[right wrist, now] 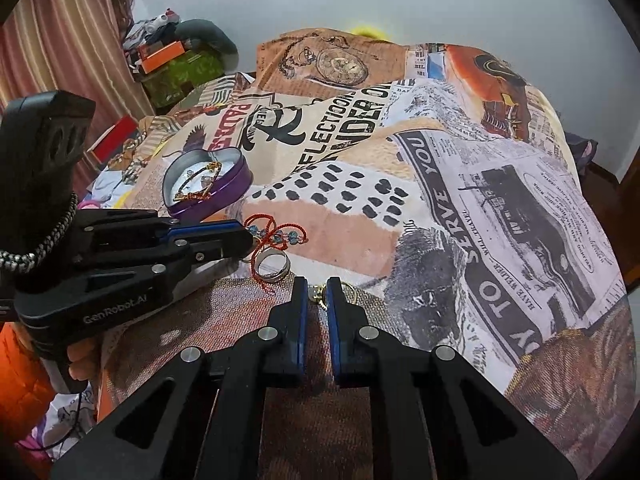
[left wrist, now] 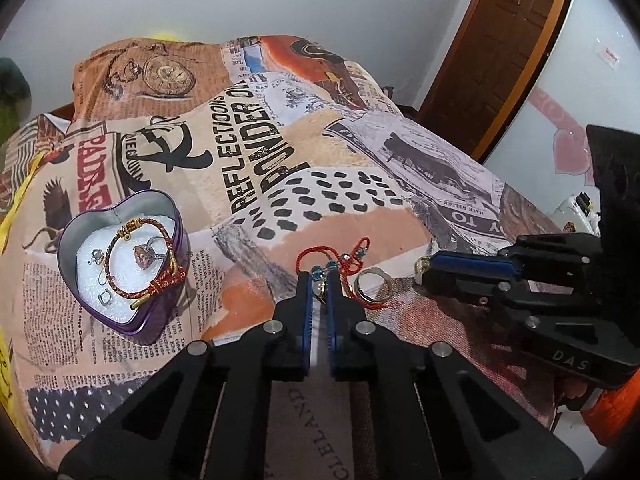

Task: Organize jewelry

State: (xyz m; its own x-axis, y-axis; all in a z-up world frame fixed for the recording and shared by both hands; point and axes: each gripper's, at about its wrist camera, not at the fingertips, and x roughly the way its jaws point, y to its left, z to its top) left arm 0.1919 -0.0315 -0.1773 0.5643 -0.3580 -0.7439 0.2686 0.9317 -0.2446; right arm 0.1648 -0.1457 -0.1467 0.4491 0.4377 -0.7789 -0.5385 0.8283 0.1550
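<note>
Left gripper (left wrist: 320,280) clenched on red bracelet (left wrist: 340,258), right gripper (right wrist: 318,290) on gold ring (right wrist: 318,292), over newsprint-patterned bedspread (left wrist: 360,184).

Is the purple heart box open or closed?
Open. The purple heart box has no lid on it, so its white lining shows, with a red braided bracelet and a pink-stone ring lying inside.

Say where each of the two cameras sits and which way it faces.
Left wrist: rides the left tool, looking down its shut fingers at a red cord bracelet with blue beads; right tool enters from the right.
Right wrist: rides the right tool, aimed at a small gold piece; left tool and a hand at left.
Shared: purple heart-shaped tin, silver ring, newsprint-patterned bedspread.
</note>
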